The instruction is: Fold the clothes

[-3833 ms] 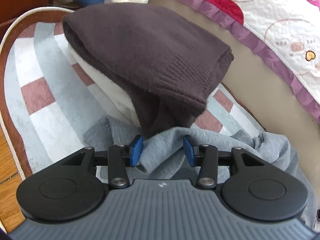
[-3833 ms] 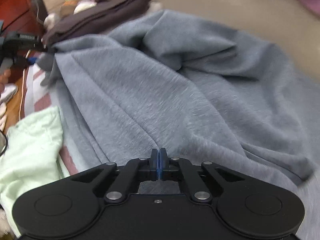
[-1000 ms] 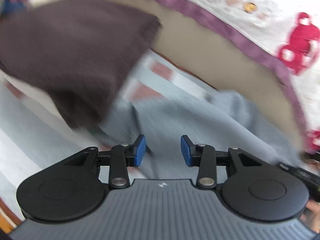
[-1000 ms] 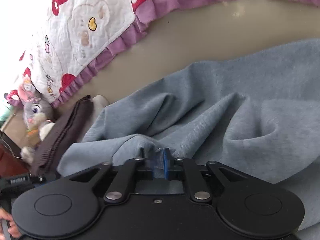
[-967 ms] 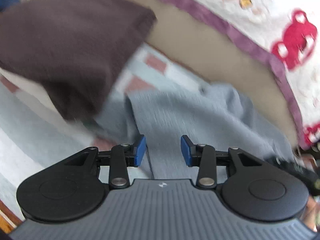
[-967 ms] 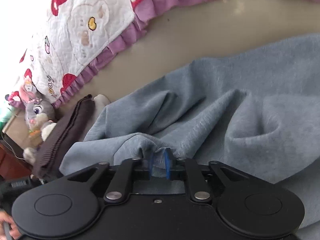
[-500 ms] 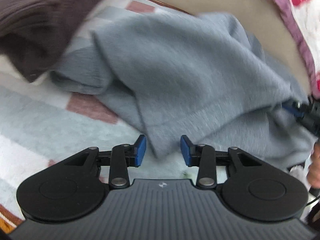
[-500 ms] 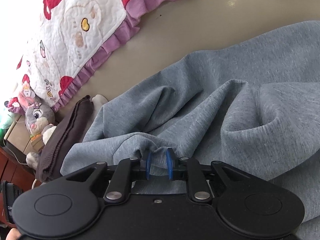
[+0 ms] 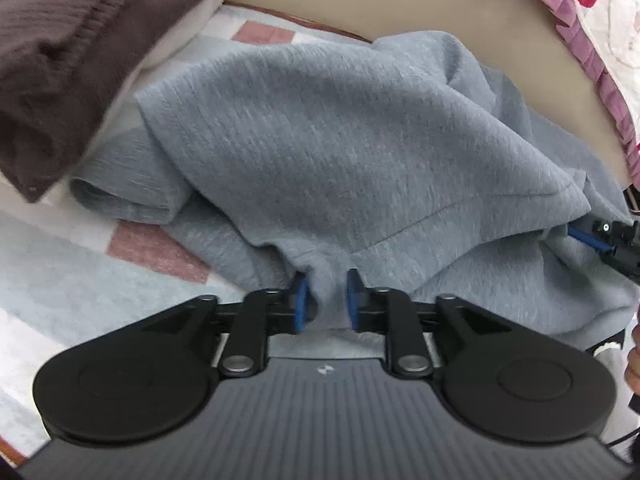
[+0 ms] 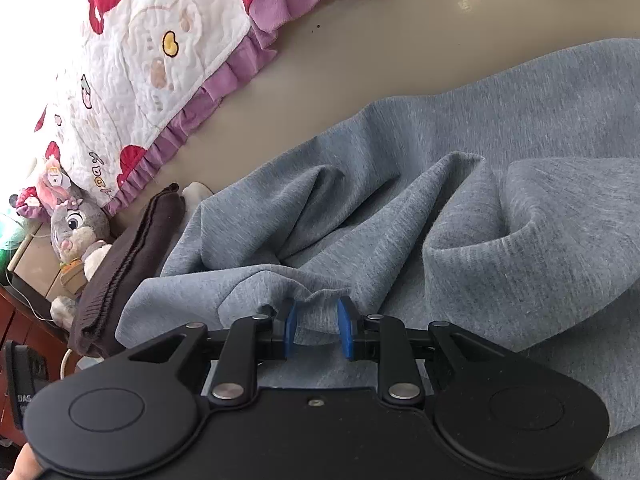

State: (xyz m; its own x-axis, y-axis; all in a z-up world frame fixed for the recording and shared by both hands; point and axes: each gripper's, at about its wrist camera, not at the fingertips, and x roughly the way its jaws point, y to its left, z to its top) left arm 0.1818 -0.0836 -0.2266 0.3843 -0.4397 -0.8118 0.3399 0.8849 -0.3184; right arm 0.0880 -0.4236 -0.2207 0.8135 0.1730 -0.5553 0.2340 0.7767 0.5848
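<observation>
Grey garment (image 9: 360, 152), mid-fold: left gripper (image 9: 323, 300) and right gripper (image 10: 317, 328) part-spread, jaws just opening, hem between, unpinched. Next: re-pinch at 12 o'clock.

Beige floor (image 10: 400, 60); striped rug (image 9: 60, 280); quilted bedspread (image 10: 160, 40) with purple ruffle.

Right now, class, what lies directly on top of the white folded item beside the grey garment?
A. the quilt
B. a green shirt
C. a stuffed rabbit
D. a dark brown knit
D: the dark brown knit rests on the white folded item, just beyond the grey garment in the left wrist view.
</observation>
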